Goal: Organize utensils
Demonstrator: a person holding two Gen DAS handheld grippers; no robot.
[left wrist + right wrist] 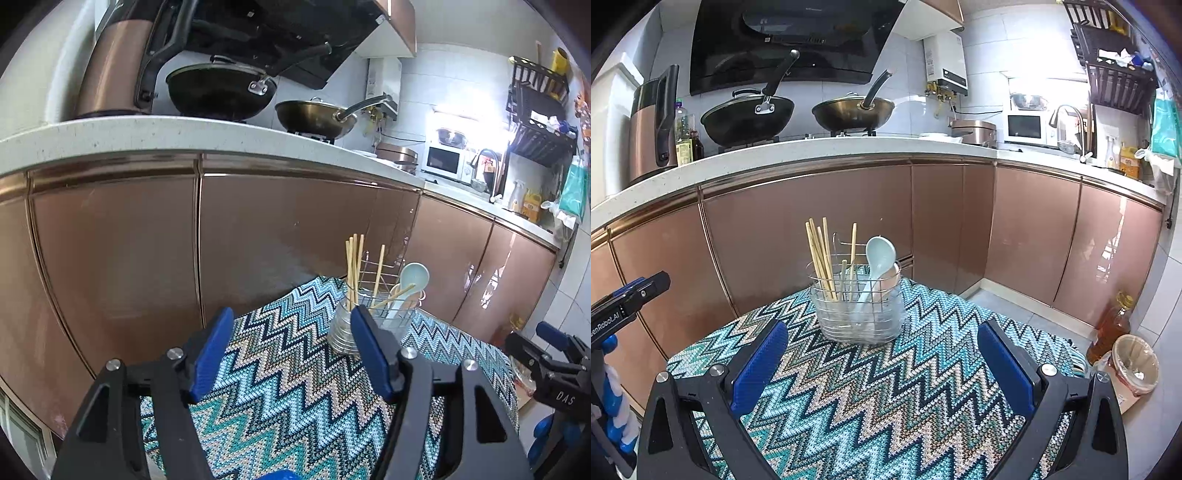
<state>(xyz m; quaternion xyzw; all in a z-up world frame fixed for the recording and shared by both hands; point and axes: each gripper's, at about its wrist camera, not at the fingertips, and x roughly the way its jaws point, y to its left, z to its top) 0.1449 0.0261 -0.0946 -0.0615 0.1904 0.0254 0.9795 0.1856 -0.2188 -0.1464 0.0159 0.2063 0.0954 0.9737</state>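
Note:
A wire utensil holder stands on a table with a zigzag cloth. It holds several wooden chopsticks on its left side and a pale blue spoon with a second spoon on its right. It also shows in the left wrist view, with chopsticks and spoons. My left gripper is open and empty, short of the holder. My right gripper is open and empty, in front of the holder. The right gripper also shows at the right edge of the left view.
Copper-coloured cabinet doors stand close behind the table, under a white counter with two woks. An oil bottle and a lined bin stand on the floor at right.

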